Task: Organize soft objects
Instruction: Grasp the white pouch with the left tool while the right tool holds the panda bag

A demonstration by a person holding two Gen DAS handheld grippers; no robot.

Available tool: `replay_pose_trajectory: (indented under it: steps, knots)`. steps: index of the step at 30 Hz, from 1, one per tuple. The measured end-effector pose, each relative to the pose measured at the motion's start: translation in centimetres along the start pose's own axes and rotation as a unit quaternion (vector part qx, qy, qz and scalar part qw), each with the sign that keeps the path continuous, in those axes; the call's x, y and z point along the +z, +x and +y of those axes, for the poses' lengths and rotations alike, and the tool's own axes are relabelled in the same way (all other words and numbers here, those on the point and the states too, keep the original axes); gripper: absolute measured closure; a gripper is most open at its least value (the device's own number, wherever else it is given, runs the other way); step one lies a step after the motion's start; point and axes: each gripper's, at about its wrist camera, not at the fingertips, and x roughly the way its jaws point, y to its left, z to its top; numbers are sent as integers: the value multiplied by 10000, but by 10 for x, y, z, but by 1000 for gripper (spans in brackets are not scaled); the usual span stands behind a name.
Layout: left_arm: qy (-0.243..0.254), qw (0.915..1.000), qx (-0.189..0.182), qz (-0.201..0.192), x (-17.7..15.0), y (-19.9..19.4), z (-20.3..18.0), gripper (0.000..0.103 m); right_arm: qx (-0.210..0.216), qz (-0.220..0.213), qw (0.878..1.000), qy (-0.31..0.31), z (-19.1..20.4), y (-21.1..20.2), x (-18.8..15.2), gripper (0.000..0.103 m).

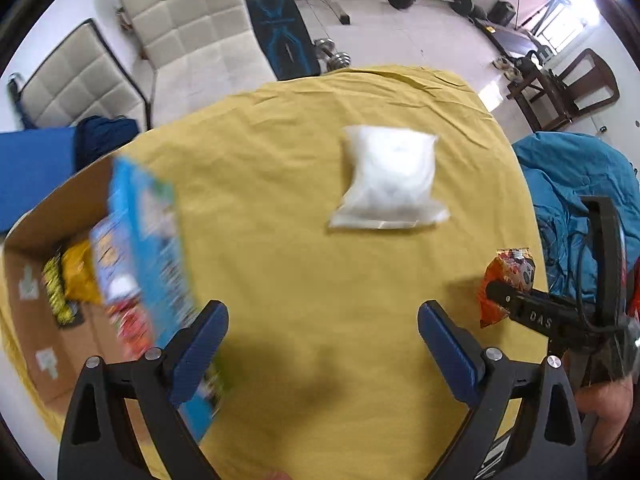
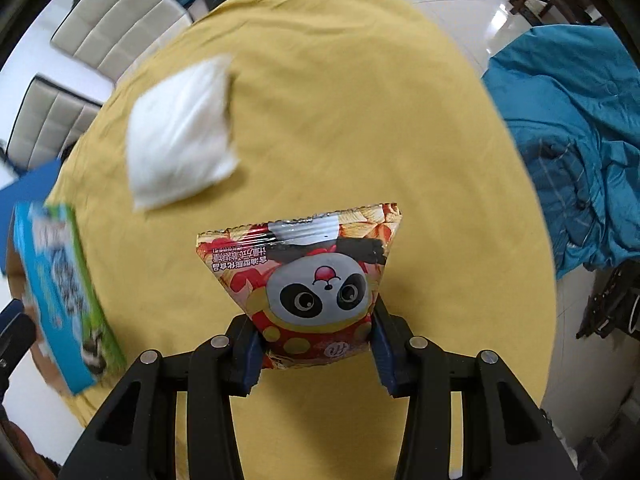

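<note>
While 1 white pouch (image 1: 390, 178) lies mid-cloth, cardboard box (image 1: 36, 220) at left holds 2 visible snack packs (image 1: 70, 280); left gripper (image 1: 322, 344) spread, empty; right gripper (image 2: 316, 350) pinches 1 panda bag (image 2: 308, 280).

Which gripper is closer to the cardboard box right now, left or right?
Left. The open left gripper hangs just beside the brown cardboard box; the right gripper, clamping the red panda snack bag, is across the yellow tablecloth.

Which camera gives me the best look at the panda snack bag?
The right wrist view. The panda snack bag fills the middle there, sharp, its printed face plain, pinched between the fingers of the right gripper. The left wrist view shows only a small orange-red piece of it at the right edge, partly hidden behind that gripper.
</note>
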Motion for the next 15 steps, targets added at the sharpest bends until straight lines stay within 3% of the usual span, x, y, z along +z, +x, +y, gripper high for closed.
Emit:
replay_pose_trajectory:
  steps: [8, 15]
  knots:
    - [92, 9979, -177, 622, 83, 69, -50, 6, -36, 2, 9999, 107, -21, 6, 62, 55]
    - [339, 9932, 21, 1110, 112, 130, -77, 6, -92, 196, 9996, 153, -27, 27, 85, 55]
